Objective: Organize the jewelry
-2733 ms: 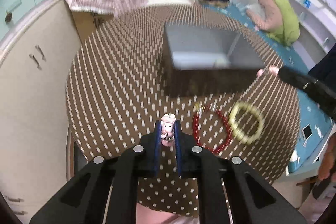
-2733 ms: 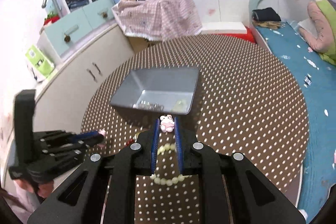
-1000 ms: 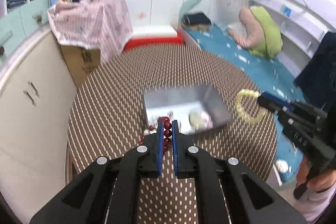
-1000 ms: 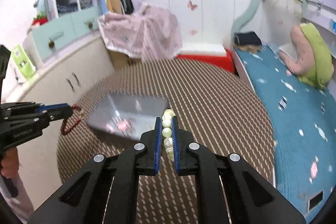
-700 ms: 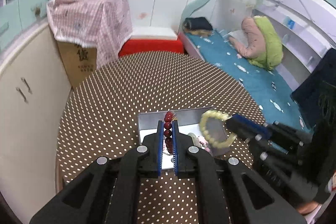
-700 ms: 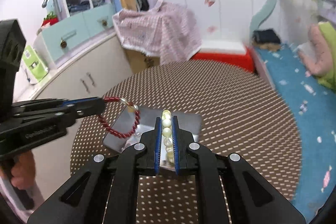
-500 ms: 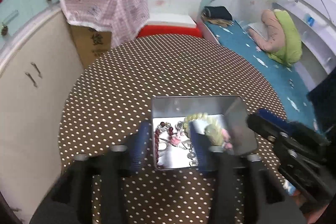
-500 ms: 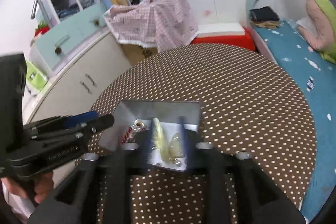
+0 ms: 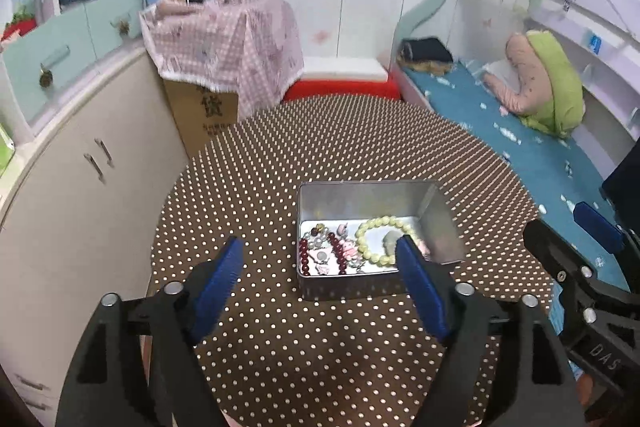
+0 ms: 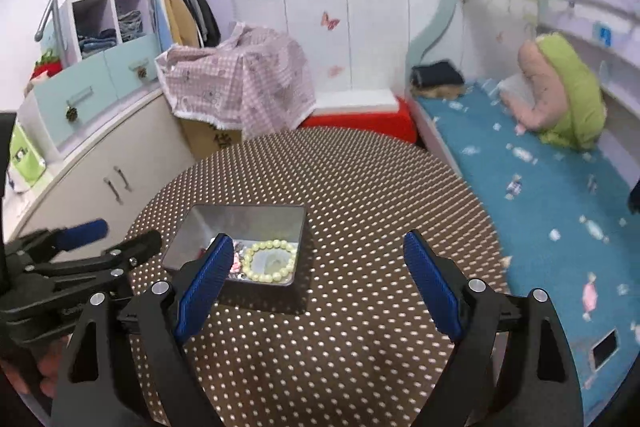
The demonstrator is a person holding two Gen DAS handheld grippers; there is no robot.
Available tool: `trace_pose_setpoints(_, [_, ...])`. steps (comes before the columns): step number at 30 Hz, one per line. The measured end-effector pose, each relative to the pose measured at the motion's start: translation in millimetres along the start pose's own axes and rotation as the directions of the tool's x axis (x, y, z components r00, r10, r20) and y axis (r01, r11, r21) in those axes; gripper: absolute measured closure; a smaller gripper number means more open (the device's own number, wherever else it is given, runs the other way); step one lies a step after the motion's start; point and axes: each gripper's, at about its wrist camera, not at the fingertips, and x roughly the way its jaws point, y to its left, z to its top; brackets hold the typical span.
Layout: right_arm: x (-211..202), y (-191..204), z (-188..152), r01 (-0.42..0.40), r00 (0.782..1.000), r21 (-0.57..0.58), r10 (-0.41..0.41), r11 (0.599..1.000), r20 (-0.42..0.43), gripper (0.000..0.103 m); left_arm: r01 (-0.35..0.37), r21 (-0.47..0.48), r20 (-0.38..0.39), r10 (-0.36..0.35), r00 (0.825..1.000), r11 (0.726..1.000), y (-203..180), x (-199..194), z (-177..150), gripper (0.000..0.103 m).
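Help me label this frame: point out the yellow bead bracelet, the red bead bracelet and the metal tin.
yellow bead bracelet (image 9: 365, 249): left wrist view, its left beads.
red bead bracelet (image 9: 304, 255): left wrist view, left strand.
metal tin (image 9: 344, 289): left wrist view, near outer wall.

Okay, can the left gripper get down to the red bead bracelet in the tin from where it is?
Probably yes. The left gripper is open above the lidless tin, and the red bead bracelet lies exposed at the tin's left side, though crowded by small charms.

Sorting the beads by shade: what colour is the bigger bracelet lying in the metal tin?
Pale yellow-green round-bead bracelet, in the rectangular metal tin; clearest in the left wrist view.
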Motion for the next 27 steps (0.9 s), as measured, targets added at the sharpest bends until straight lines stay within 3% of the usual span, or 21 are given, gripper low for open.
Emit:
trace_pose_setpoints(11, [-58,-2,-14,0.026,0.996,0.006,-0.026,1.0,0.082,0.017,-0.007,0.026,0.092,0.004,0.996,1.0,-18,-49,-19,0.021])
trace_pose_setpoints(27, [-70,-5,-17,0.033,0.996,0.01,-0.034,0.999,0.088,0.015,-0.01,0.022,0.072,0.009,0.997,1.0,-19,-57,-28,0.021])
